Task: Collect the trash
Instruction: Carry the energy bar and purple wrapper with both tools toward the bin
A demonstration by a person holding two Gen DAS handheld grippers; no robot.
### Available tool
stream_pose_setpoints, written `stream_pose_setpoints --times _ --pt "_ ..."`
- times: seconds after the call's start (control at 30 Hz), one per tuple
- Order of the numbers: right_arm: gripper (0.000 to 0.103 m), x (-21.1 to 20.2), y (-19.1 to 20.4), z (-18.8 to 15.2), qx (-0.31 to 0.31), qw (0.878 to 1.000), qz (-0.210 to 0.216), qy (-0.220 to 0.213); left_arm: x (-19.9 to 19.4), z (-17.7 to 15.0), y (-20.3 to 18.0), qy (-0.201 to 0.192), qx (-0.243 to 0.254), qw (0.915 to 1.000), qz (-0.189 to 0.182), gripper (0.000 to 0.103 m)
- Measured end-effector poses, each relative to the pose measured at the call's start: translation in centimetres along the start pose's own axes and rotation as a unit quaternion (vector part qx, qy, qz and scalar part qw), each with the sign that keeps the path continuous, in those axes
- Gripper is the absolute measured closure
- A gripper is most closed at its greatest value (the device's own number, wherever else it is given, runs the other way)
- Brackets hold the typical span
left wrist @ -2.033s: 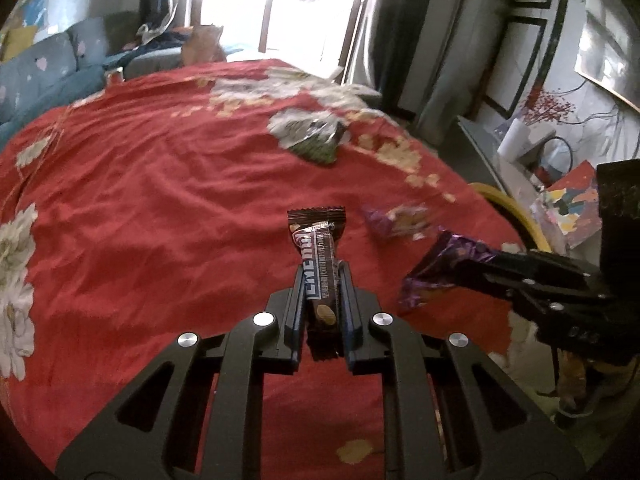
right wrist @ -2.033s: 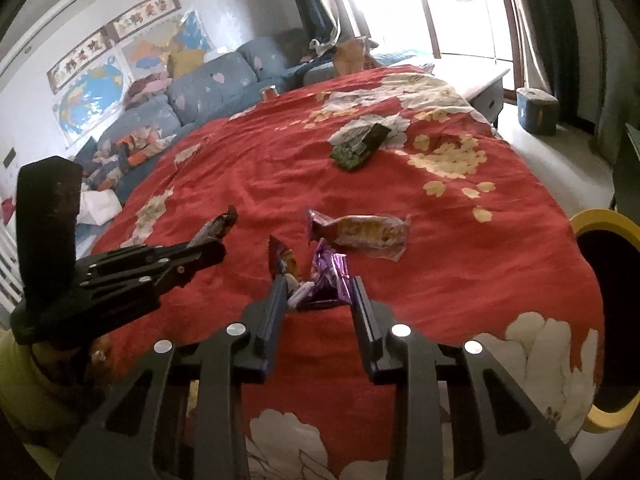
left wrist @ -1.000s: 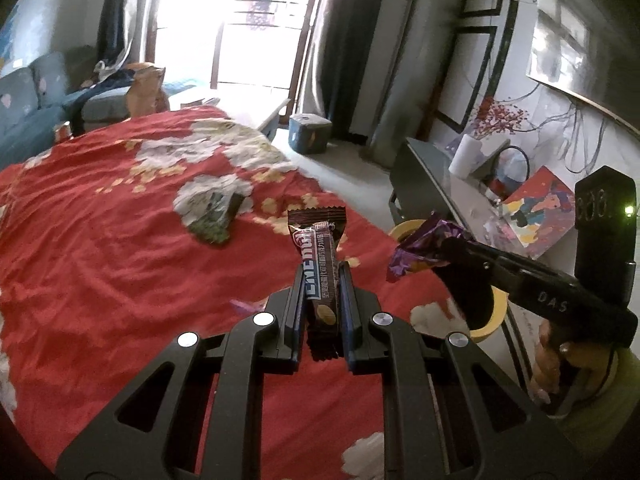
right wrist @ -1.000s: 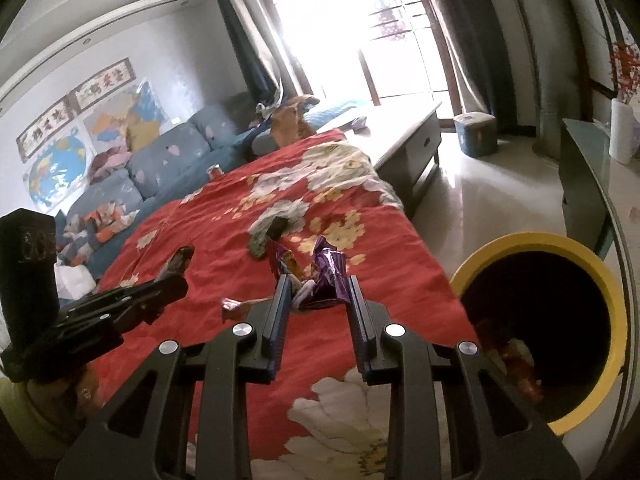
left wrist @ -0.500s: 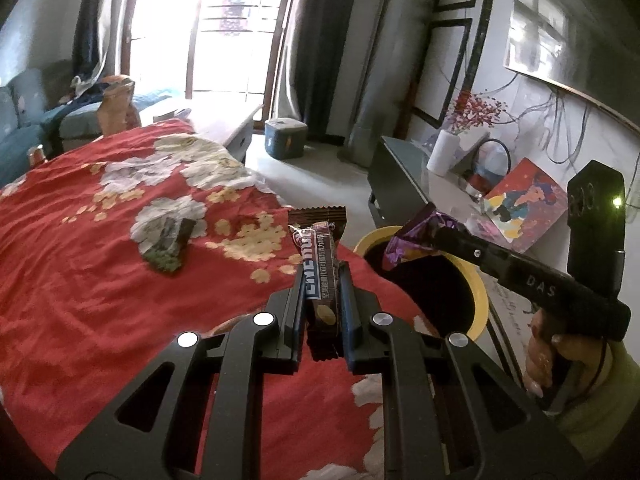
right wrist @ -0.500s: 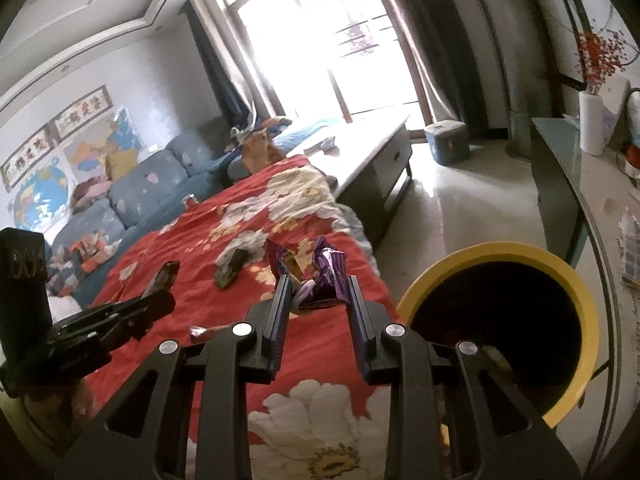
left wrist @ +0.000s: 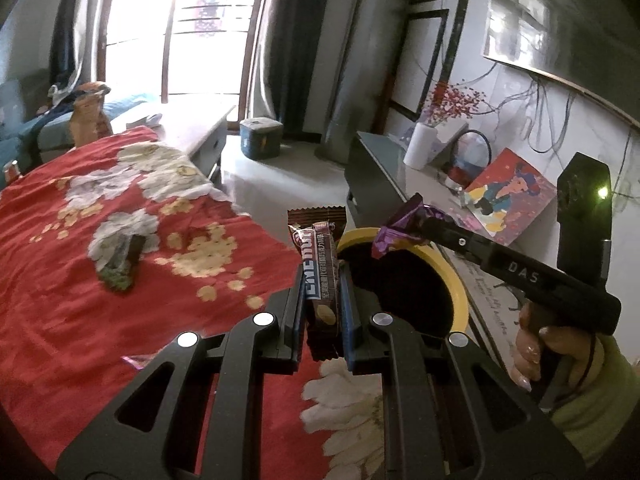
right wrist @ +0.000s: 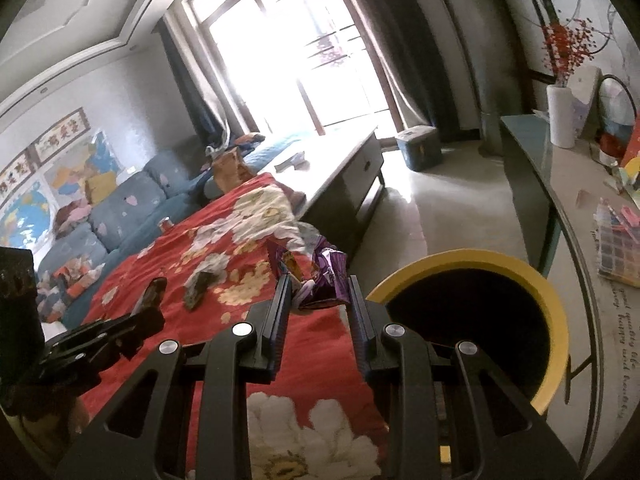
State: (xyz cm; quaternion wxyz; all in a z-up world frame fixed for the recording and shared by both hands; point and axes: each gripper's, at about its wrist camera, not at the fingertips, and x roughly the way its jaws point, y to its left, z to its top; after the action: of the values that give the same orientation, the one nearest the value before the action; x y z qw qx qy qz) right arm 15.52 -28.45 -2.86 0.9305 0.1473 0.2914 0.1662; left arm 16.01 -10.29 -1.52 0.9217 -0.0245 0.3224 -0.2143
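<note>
Brown snack bar (left wrist: 320, 276) clamped upright in left gripper (left wrist: 323, 280); purple wrapper (right wrist: 326, 280) pinched in right gripper (right wrist: 320, 292), beside yellow-rimmed bin (right wrist: 556, 312)

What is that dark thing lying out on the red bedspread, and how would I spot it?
Start from the big red flowered bedspread. About midway along it, on a pale printed flower, lies a dark crumpled wrapper with a greenish end. Unlike the brown candy bar and the purple wrapper, it is held by no tongs and lies alone on the cloth.

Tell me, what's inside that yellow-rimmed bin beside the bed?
The bin shows only a dark interior; nothing inside it can be made out. The tools' own frames cover its near edge, so its contents stay unknown.
</note>
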Motion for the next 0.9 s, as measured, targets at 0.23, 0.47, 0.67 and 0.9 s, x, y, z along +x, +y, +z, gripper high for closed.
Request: stream_pose_setpoints --times 0.23,0.47,0.67,0.9 --pt "0.076 -0.7 -2.2 0.3 0.012 0.999 -0.028 -0.014 1.4 0.3 -1.8 0.008 0.014 0.9997 -0.018 0.093" --pt "0.076 -1.0 -4.5 0.7 0.022 0.998 -0.060 -0.022 3.0 0.4 -3.9 0.013 0.027 0.9987 -0.041 0.093" --pt "0.076 -1.2 -6.7 0.4 0.040 0.996 -0.081 -0.019 4.5 0.2 -5.7 0.024 0.039 0.9975 -0.054 0.093" --pt "0.076 -0.6 -8.6 0.0 0.054 0.994 -0.097 -0.007 6.9 -0.6 -7.2 0.046 0.045 0.9956 -0.068 0.093"
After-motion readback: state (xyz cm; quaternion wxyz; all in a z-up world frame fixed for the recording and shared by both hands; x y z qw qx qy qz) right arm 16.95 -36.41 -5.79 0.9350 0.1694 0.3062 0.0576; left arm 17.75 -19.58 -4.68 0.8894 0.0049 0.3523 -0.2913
